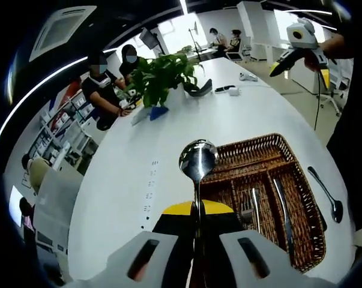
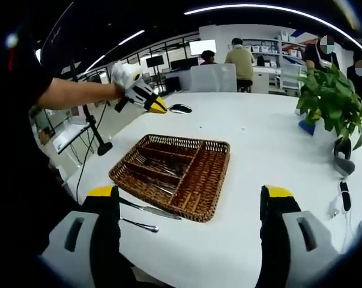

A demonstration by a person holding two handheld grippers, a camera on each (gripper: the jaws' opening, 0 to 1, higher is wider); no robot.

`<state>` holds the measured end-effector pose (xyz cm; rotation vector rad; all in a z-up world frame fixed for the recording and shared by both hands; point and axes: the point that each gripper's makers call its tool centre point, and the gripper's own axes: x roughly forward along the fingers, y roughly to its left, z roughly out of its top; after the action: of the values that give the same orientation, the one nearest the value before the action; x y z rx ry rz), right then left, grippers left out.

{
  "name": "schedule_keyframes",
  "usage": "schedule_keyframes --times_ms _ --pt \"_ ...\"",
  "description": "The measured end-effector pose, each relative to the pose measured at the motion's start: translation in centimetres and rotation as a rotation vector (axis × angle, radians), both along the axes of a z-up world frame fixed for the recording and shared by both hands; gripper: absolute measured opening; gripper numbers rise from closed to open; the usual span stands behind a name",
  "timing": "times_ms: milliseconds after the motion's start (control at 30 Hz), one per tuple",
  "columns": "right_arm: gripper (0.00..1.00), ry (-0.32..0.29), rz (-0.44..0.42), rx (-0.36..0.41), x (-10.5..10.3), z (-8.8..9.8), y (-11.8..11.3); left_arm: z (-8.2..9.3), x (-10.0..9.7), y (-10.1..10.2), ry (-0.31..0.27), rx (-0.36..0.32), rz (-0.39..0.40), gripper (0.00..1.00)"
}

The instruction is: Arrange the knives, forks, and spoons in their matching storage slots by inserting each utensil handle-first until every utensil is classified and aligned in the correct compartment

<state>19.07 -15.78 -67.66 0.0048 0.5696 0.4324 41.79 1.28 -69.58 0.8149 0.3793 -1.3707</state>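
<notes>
My left gripper (image 1: pixel 196 211) is shut on the handle of a steel spoon (image 1: pixel 198 159), whose bowl stands up ahead of the jaws, left of a brown wicker cutlery tray (image 1: pixel 271 143). A fork (image 1: pixel 255 207) and a knife (image 1: pixel 282 204) lie in the tray's slots. Another spoon (image 1: pixel 328 195) rests on the white table to the right of the tray. In the right gripper view my right gripper (image 2: pixel 190 210) is open and holds nothing, above the tray (image 2: pixel 214 180). A knife (image 2: pixel 149 209) and a spoon (image 2: pixel 140 225) lie on the table beside the tray's near edge. The left gripper (image 2: pixel 146 99) hovers beyond the tray's far left corner.
A potted green plant (image 1: pixel 162 75) stands at the far end of the long white table (image 1: pixel 126 180), with a mouse (image 2: pixel 181 108), a phone (image 2: pixel 345 187) and small devices near it. Several people sit at desks beyond. A tripod stand (image 2: pixel 99 144) is on the floor beside the table.
</notes>
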Motion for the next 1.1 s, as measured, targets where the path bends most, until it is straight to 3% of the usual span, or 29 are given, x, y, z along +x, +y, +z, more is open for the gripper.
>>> schedule_keyframes --times_ms 333,433,700,1100 --pt "1.0 -0.057 0.004 -0.054 0.9 1.2 -0.4 -1.7 0.2 0.2 0.006 0.016 -0.008 0.01" --pt "0.95 -0.114 0.04 -0.085 1.4 2.0 -0.1 -2.3 0.2 0.2 0.01 0.014 -0.001 0.01" --pt "1.0 -0.106 0.038 -0.065 1.5 2.3 0.1 -3.8 0.3 0.4 -0.002 -0.003 0.023 0.01" --pt "1.0 -0.084 0.032 -0.078 1.3 2.5 -0.2 -6.0 0.7 0.3 -0.002 -0.002 0.023 0.01"
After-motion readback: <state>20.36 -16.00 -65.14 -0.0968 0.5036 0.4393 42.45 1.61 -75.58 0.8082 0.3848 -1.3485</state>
